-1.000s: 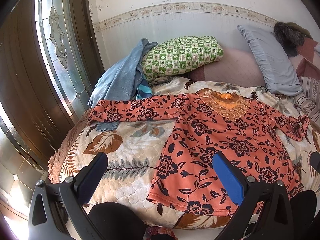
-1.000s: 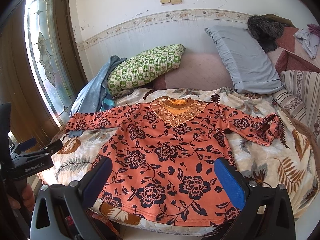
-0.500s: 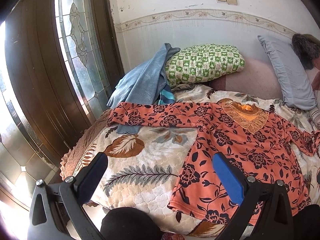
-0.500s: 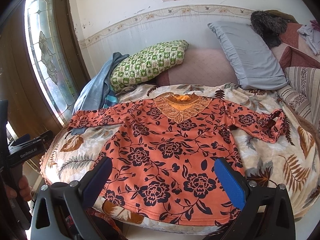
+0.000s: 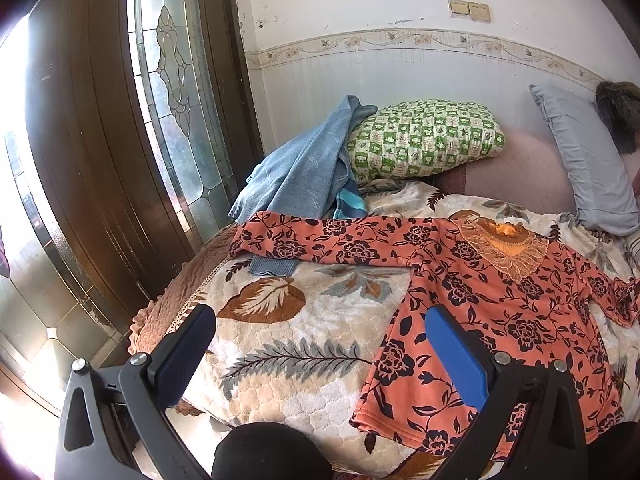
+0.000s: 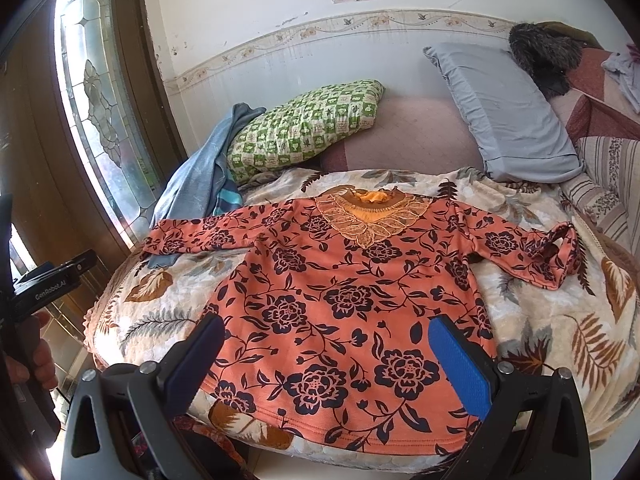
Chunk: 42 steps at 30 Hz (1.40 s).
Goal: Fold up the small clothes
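An orange long-sleeved top with black flowers (image 6: 344,296) lies flat, front up, on the leaf-patterned bedspread (image 6: 560,320); it also shows in the left wrist view (image 5: 492,312). Its left sleeve (image 5: 320,240) is stretched out over a blue cloth; its right sleeve (image 6: 536,252) is bunched at the cuff. My left gripper (image 5: 320,344) is open and empty, above the bed's front left part, beside the hem. My right gripper (image 6: 326,352) is open and empty above the lower part of the top. The left gripper's body shows at the left edge of the right wrist view (image 6: 48,286).
A blue garment (image 5: 304,176) and a green checked pillow (image 5: 424,140) lie at the back left. A grey pillow (image 6: 508,112) leans at the back right beside a striped cushion (image 6: 608,184). A wooden door with leaded glass (image 5: 172,92) stands left of the bed.
My left gripper has swung to the left, so the door fills more of its view and the top sits further right. My right gripper has shifted slightly. The top has not moved.
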### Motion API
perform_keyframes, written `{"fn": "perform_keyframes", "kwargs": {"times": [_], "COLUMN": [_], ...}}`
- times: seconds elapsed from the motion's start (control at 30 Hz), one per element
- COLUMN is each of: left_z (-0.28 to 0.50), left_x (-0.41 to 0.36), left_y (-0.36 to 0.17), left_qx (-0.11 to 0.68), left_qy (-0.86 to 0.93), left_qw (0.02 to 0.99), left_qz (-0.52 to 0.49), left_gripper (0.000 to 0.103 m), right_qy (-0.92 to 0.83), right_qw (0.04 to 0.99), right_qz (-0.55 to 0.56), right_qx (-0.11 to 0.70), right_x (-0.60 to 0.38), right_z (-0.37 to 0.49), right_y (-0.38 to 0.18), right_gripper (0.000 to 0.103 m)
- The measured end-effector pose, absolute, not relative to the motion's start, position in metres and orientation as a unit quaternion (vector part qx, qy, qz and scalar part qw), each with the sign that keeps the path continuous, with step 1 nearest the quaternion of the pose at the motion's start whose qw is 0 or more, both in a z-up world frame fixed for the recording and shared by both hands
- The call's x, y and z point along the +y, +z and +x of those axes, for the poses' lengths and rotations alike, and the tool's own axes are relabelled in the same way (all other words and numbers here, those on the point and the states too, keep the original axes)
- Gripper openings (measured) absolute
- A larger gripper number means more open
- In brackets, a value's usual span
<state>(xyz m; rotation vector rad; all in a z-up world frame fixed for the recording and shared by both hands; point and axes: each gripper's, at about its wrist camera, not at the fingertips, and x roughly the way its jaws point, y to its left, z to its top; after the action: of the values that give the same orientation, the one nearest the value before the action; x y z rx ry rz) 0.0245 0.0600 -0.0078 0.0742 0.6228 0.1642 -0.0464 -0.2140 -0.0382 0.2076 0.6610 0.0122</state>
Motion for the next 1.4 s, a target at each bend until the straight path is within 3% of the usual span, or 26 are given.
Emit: {"fn": "perform_keyframes", "kwargs": {"times": [1.4], "left_z": [0.023], "left_x": [0.043], "left_y": [-0.006], "left_qx": [0.301], "left_qy": [0.059], "left_qw": [0.95], "left_qz": [0.054], "left_gripper": [0.103], "right_qy": [0.018], "right_qw": [0.941], "right_qz": [0.104], "right_qx": [0.323], "right_x": [-0.213], "right_z": [-0.044], "right_y": [-0.037], "right_gripper": [0.103]}}
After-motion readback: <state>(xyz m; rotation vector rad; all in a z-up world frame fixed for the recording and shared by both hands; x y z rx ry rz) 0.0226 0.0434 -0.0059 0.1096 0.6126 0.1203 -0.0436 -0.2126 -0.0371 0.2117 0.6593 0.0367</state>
